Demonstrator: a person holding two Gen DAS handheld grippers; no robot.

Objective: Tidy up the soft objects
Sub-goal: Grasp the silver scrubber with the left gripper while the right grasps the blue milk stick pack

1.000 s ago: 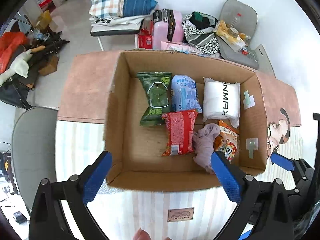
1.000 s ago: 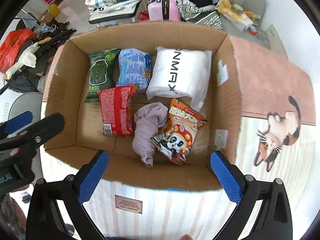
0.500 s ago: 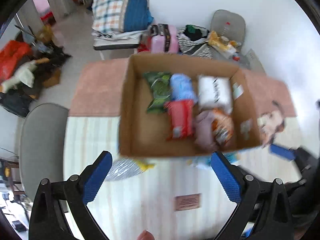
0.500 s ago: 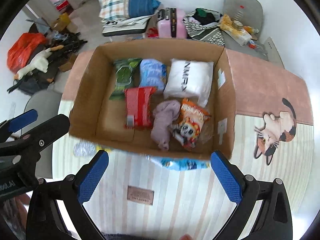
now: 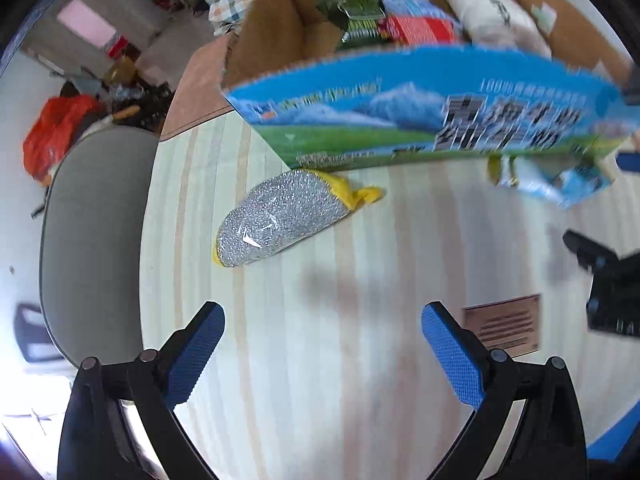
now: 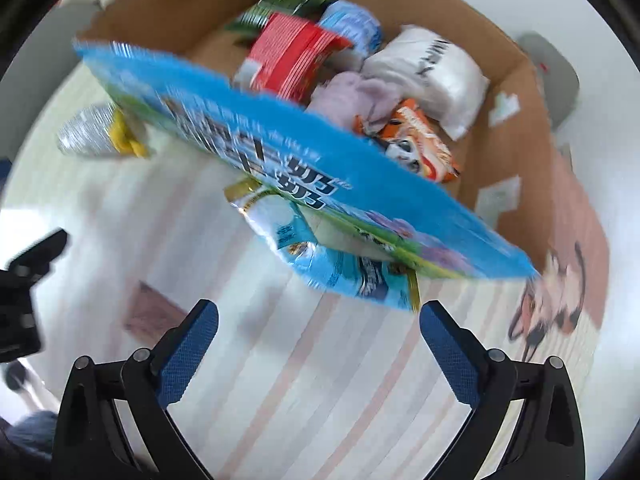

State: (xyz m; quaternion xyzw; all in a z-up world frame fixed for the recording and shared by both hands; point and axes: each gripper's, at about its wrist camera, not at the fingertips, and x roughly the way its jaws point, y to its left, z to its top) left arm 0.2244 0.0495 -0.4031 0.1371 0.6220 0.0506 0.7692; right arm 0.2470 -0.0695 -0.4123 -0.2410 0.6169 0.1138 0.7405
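A cardboard box (image 5: 420, 120) with a blue printed front wall (image 6: 304, 176) holds several soft packs: a green pack (image 5: 356, 12), a red pack (image 6: 292, 56), a white pack (image 6: 432, 68), a lilac cloth (image 6: 356, 96) and an orange snack bag (image 6: 416, 144). A silver and yellow pack (image 5: 280, 216) lies on the striped mat in front of the box, also in the right wrist view (image 6: 96, 132). A light blue snack bag (image 6: 340, 260) lies against the box front, also in the left wrist view (image 5: 552, 180). My left gripper (image 5: 322, 352) and right gripper (image 6: 318, 348) are both open and empty, low above the mat.
A striped mat (image 5: 360, 320) with a brown label (image 5: 504, 324) covers the surface. A grey chair (image 5: 88, 240) stands at the left. A cat picture (image 6: 556, 300) is on the mat at the right. Floor clutter lies behind the box.
Both grippers have dropped from above the box to low over the mat in front of it. The box's front wall and the two packs before it now show.
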